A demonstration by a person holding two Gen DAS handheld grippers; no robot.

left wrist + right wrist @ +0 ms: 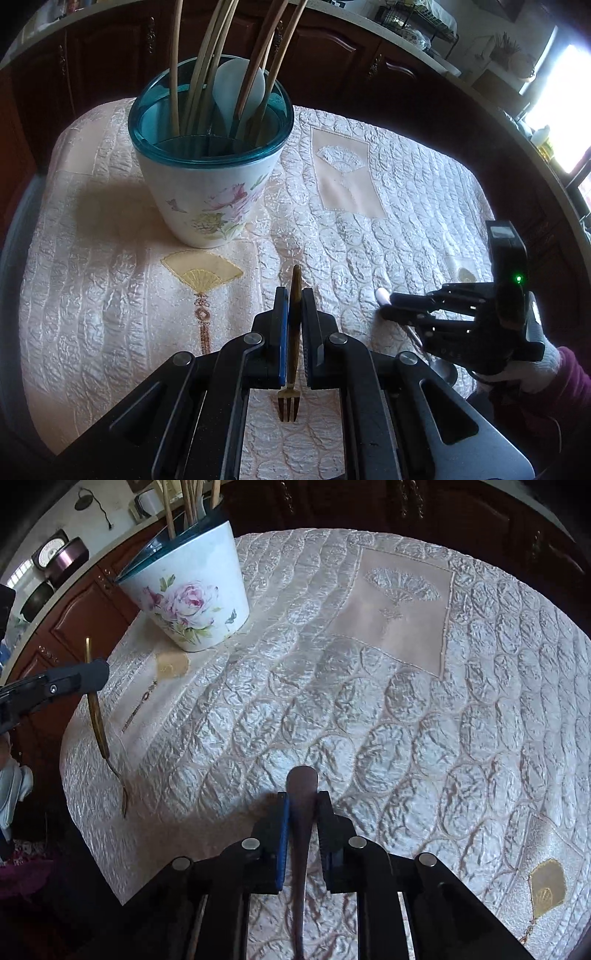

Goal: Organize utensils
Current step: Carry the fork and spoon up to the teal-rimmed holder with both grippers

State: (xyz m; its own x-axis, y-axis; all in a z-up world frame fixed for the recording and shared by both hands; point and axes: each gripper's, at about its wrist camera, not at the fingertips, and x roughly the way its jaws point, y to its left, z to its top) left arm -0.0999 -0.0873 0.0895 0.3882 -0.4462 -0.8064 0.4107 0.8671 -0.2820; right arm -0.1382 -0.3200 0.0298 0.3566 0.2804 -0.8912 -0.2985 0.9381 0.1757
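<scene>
My left gripper (294, 306) is shut on a small gold fork (293, 347), handle pointing forward, tines hanging back toward the camera above the cloth. The fork (96, 716) also shows in the right wrist view, held by the left gripper (88, 675). My right gripper (303, 805) is shut on a dark-handled utensil (302, 834), held above the table; it appears at the right in the left wrist view (388, 306). A white floral pot with a teal rim (210, 155) holds several wooden utensils and a white spoon, ahead of the left gripper; it also shows in the right wrist view (192, 590).
The table is covered by a quilted cream cloth (388, 206) with fan embroidery. Dark wooden cabinets (332, 48) and a counter with a wire rack (417, 22) stand behind the table. The table edge drops off at the left in the right wrist view (70, 760).
</scene>
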